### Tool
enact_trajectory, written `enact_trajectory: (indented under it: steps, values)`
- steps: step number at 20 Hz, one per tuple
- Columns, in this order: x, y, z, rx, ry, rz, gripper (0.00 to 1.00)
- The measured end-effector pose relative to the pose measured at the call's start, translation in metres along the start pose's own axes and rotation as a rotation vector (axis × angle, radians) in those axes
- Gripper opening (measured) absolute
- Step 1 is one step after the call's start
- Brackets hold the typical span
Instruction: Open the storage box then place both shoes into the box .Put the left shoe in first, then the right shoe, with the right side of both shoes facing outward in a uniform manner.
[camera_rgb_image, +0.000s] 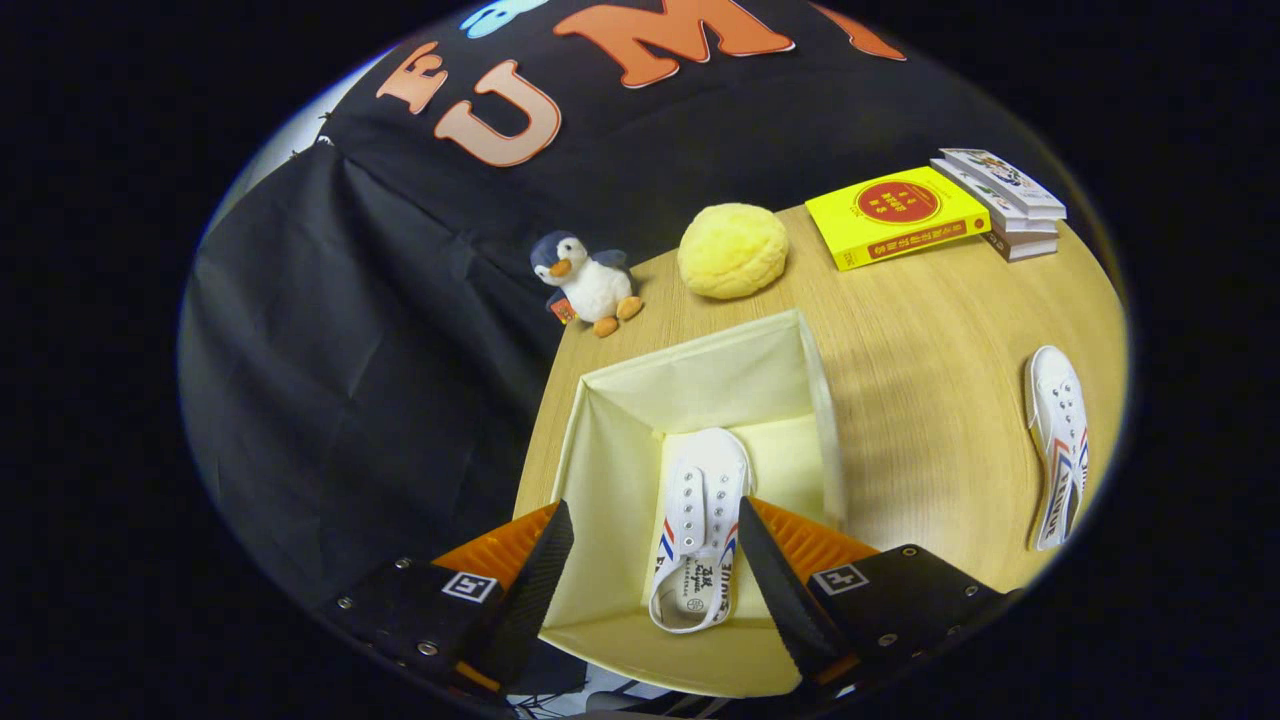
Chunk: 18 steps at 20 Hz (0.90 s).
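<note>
- Nearest to hand, the tool hangs over the open storage box, its fingers spread wide and holding nothing.
- One shoe lies on the floor of the box, sole down, heel toward the tool and toe toward the far wall. It sits between the fingers but appears to touch neither.
- Second shoe rests on the table, well apart from the box, near the table's right edge.
- Box stands at the table's left edge, lid off or folded away; I cannot tell which.
- Penguin toy, yellow plush ball and stacked books sit along the far edge, away from the work.
- Risk, in my judgement: the soft box walls could catch a finger on withdrawal and drag the box off the near-left edge.
- Risk: the second shoe, gripped badly, may land facing the wrong way.
</note>
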<state>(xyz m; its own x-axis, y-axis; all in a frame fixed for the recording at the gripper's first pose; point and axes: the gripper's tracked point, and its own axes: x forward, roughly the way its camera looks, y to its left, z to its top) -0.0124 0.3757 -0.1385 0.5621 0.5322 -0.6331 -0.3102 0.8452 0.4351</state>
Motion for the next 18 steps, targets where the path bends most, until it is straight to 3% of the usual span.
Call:
enact_trajectory:
  steps: [6, 18]
  values:
    - [-0.052, -0.052, 0.037, 0.000, -0.100, -0.047, 0.98]
    - [-0.111, -0.239, 0.038, 0.064, -0.117, -0.314, 0.98]
